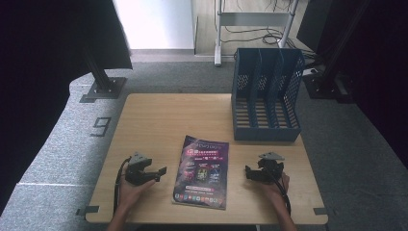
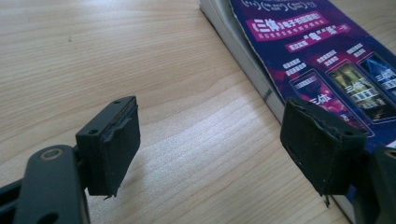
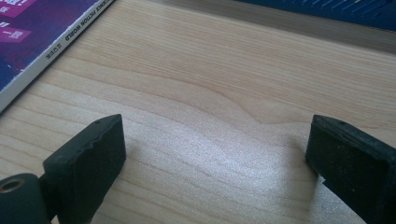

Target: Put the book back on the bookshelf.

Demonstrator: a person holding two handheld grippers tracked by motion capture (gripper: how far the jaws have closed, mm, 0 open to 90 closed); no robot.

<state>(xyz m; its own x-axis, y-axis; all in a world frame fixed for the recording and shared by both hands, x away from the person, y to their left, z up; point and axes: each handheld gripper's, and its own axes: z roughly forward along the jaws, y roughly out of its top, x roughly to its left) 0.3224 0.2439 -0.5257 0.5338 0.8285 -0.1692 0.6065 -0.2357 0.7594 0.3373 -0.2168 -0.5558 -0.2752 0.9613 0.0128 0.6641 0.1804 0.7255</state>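
A magazine [image 1: 202,171] with a purple cover lies flat in the middle of the wooden table [image 1: 159,115]. My left gripper [image 1: 161,173] rests on the table just left of it, held in a hand, jaws open and empty. In the left gripper view the magazine [image 2: 322,60] lies to the right, its page edges facing the open left gripper [image 2: 219,149]. My right gripper [image 1: 248,173] sits to the magazine's right, open and empty. The right gripper view has the magazine's spine [image 3: 42,51] at upper left, beyond the right gripper [image 3: 215,163].
A blue file rack [image 1: 266,96] with three slots stands at the table's back right, its base [image 3: 327,11] along the top of the right gripper view. Black stand bases [image 1: 103,86] sit on the grey carpet behind the table. A metal cart frame [image 1: 250,24] is farther back.
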